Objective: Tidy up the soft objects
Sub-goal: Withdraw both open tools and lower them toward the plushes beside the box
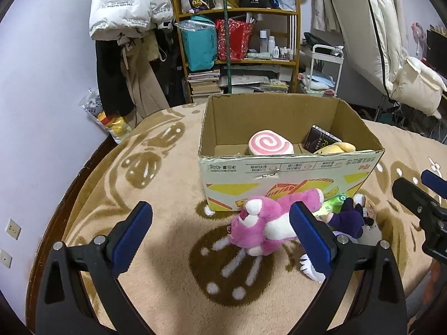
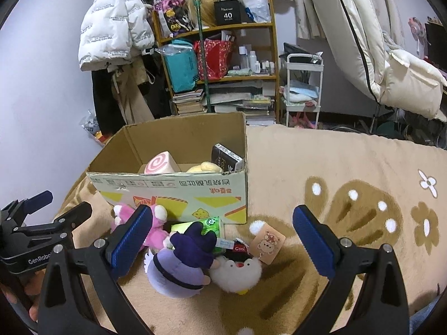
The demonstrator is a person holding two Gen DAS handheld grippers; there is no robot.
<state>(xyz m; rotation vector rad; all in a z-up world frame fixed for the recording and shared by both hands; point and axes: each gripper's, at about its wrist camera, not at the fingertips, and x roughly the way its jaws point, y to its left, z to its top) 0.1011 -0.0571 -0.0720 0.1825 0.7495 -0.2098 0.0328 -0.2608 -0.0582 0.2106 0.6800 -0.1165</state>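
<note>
Both claws spread wide, gripping nothing: left claw (image 1: 220, 234) low over the rug (image 1: 167, 184), right claw (image 2: 223, 237) above the toy cluster. Pink plush (image 1: 257, 229) lying on its side just before the cardboard box (image 1: 279, 173), long axis running left-near to right-far, head toward the left. Purple-hatted plush (image 2: 181, 262) beside a white plush (image 2: 237, 275), hat tip pointing toward the box. Inside the box: swirl cushion (image 1: 269, 146), yellow plush (image 1: 335, 148).

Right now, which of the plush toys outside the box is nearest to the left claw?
The pink plush: it lies between the open left claw's fingers, while the purple-hatted plush and white plush lie further right.
</note>
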